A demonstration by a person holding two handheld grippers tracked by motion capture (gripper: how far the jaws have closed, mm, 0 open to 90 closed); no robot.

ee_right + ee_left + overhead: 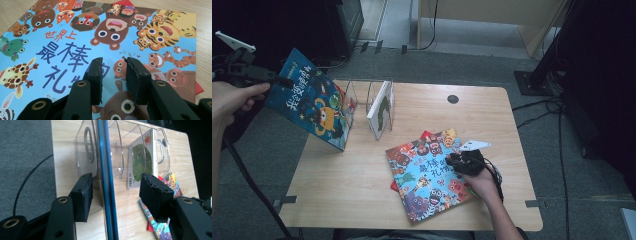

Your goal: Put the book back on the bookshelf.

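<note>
High view: the left tool [276, 79] sits off the surface's left edge, at the top corner of a dark blue picture book with yellow creatures on its cover [312, 100]. The book leans tilted, its lower end down against the clear plastic divider rack [357, 102], just right of the tool. The right tool [462, 161] rests on a light blue animal-cover book [422, 175] lying flat on the pale wooden surface [337, 175].

Left gripper view: the blue book's edge [106, 182] runs lengthwise between the jaws, which stand apart from it on both sides, so it looks released. A white-and-green book [141, 162] stands in the rack's farther slot.

Right gripper view: jaws narrowly parted, gripping nothing, over the animal cover [62, 50].
</note>
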